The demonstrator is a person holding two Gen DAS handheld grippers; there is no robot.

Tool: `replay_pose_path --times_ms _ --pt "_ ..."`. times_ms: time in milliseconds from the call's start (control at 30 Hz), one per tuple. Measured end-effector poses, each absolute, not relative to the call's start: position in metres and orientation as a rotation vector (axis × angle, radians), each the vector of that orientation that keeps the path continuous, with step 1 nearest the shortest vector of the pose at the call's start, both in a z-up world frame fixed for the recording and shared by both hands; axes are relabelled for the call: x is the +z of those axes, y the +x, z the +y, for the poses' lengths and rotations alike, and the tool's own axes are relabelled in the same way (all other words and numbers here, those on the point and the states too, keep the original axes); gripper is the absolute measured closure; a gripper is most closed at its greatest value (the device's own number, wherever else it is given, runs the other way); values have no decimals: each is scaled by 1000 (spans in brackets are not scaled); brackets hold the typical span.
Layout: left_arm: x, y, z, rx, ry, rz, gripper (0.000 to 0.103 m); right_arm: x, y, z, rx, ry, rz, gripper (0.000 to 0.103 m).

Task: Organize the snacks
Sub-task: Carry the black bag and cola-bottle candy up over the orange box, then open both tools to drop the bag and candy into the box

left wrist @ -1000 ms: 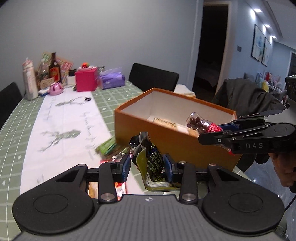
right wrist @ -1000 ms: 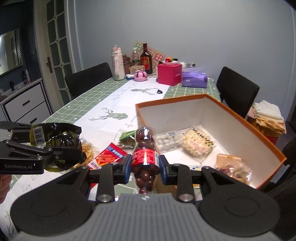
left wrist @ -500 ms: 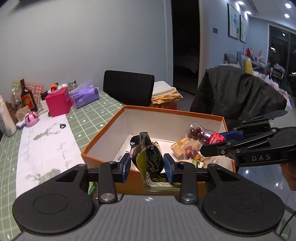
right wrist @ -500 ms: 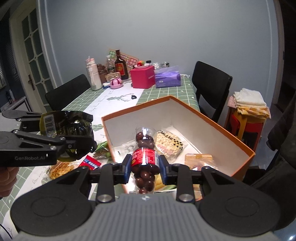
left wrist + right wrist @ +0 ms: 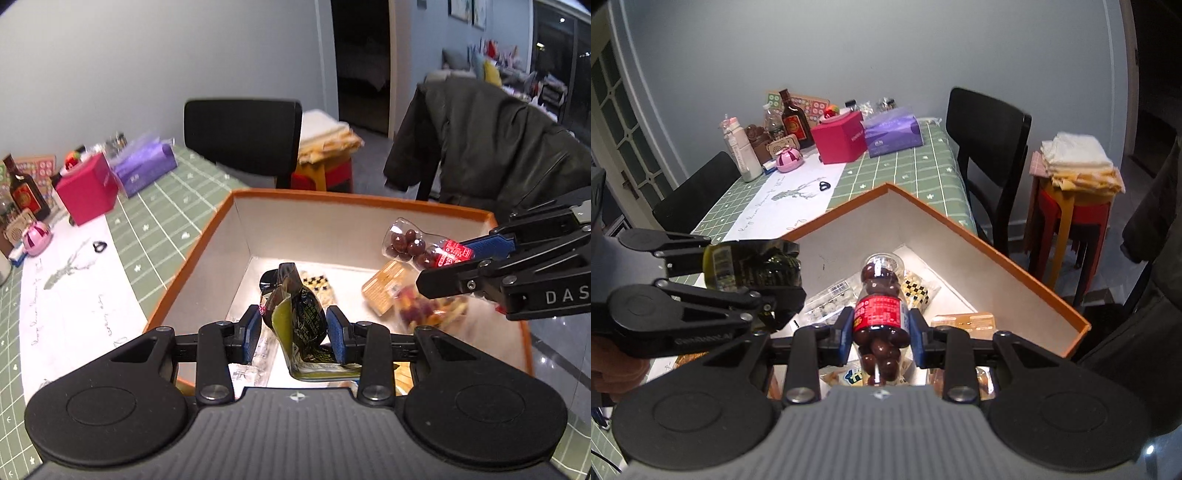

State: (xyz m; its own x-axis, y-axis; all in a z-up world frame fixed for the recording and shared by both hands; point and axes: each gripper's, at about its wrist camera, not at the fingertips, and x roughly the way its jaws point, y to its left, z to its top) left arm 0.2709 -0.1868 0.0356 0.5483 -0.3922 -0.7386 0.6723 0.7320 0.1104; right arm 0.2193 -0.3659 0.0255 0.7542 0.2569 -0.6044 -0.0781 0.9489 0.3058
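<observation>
My left gripper [image 5: 294,329] is shut on a dark green and black snack pouch [image 5: 295,314], held above the near end of the orange box [image 5: 192,258]. My right gripper [image 5: 880,329] is shut on a small clear bottle of chocolate balls [image 5: 880,317] with a red label, also over the box. In the left wrist view the bottle [image 5: 413,245] hangs at the right over the box. The right wrist view has the pouch [image 5: 750,264] at the left. On the white box floor lie a checkered packet [image 5: 916,291], a tan packet [image 5: 384,286] and clear bags.
On the green checked tablecloth [image 5: 162,206] stand a pink box [image 5: 86,192], a purple tissue pack [image 5: 144,168], a dark bottle [image 5: 794,122] and a white bottle [image 5: 740,151]. Black chairs [image 5: 990,136] flank the table. A stool [image 5: 1075,206] bears folded cloths; a dark jacket [image 5: 480,140] hangs on a chair.
Both grippers have swung over the orange box with their snacks still held. The box interior now fills the middle of both views, and loose snacks on the table have dropped out of sight.
</observation>
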Motion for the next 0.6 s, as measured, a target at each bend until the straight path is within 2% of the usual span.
replay_pose_path --times_ms 333,600 --pt "0 301 -206 -643 444 905 60 -13 282 -376 121 512 856 74" --pt "-19 309 -212 -640 490 956 60 -37 306 -366 58 549 940 74"
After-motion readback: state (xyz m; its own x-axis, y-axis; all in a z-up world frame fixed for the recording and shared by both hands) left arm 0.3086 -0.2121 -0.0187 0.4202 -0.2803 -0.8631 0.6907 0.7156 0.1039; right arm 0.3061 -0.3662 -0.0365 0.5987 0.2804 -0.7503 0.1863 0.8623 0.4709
